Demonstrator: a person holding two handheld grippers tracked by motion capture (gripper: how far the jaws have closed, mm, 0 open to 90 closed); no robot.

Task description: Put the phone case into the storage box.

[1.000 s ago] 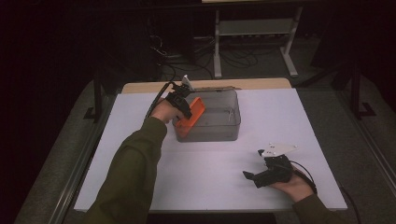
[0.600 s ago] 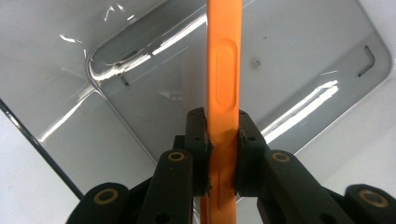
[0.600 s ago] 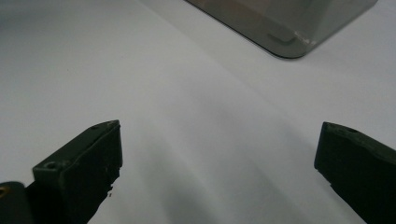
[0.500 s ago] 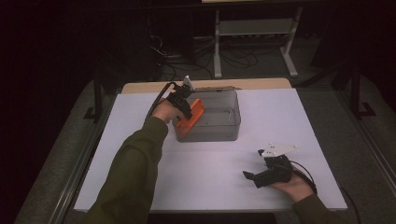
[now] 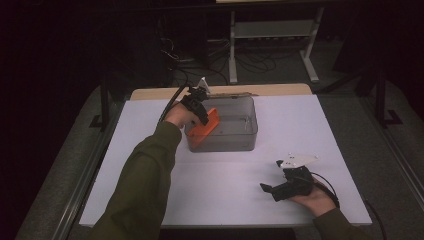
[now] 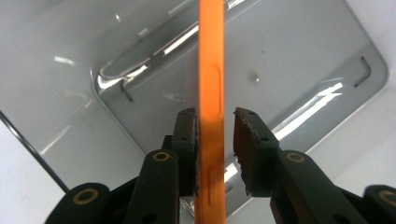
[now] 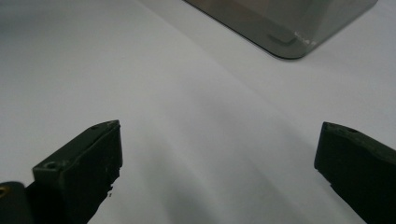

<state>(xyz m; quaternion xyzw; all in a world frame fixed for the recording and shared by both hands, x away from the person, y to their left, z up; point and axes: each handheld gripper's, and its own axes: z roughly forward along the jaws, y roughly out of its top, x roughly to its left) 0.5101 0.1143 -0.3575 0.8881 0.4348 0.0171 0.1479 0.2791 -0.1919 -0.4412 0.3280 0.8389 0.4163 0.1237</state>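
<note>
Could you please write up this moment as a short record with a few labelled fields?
Surface: white table
Container: clear bin
Item: orange flat piece, standing on edge over the bin
Left gripper: over the bin, jaws just been opening; one pad touches the piece, the other stands apart
Right gripper: open, near the table's front edge, holding nothing

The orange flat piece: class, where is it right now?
High view: the orange flat piece leans in the clear bin's left end, between the left tongs.
</note>
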